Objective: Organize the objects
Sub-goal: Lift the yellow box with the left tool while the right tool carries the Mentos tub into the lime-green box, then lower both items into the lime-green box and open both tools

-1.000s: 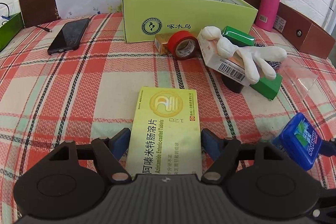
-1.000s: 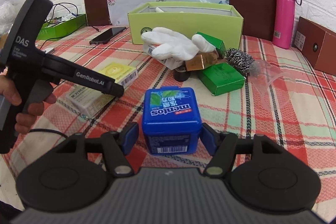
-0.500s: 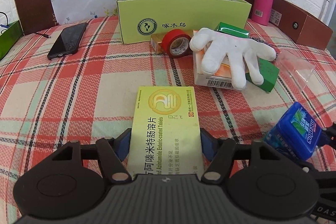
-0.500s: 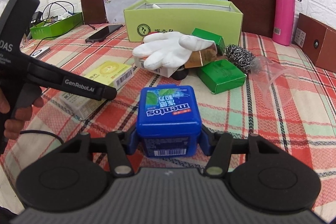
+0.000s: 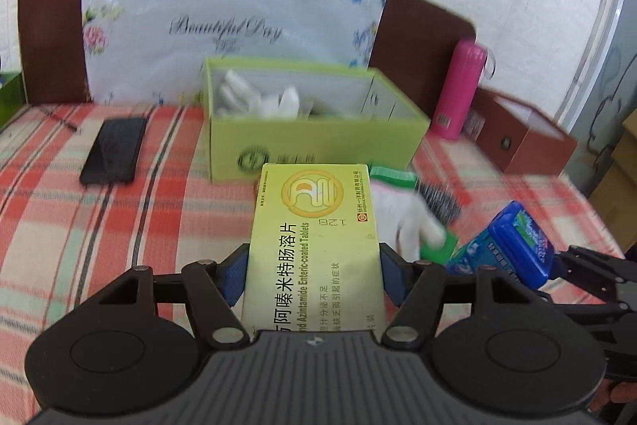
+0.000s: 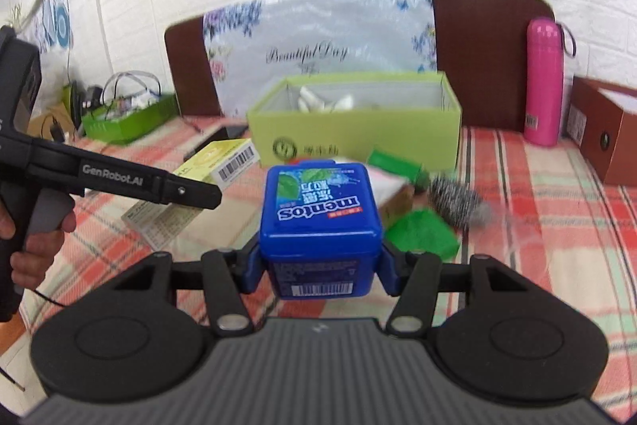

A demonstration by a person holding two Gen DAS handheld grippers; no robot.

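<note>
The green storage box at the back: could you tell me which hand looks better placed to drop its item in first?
Probably left: its tongs hold the tablet box directly before the green storage box.

Left gripper [image 5: 312, 267] is clamped on the yellow box [image 5: 314, 241], blue pads [image 5: 233, 275] pressed against both long sides, the box sticking forward out of the jaws and clear of the cloth. Right gripper [image 6: 318, 271] is clamped on the blue tub [image 6: 320, 222], pads squeezing its lower sides, tub upright and lifted too. Both sets of jaws closed in a little within the last second, each with its load between them. Both point forward and somewhat down. A hand [image 6: 34, 245] wraps the left gripper's handle, seen from the right wrist, finger on the grey trigger.
</note>
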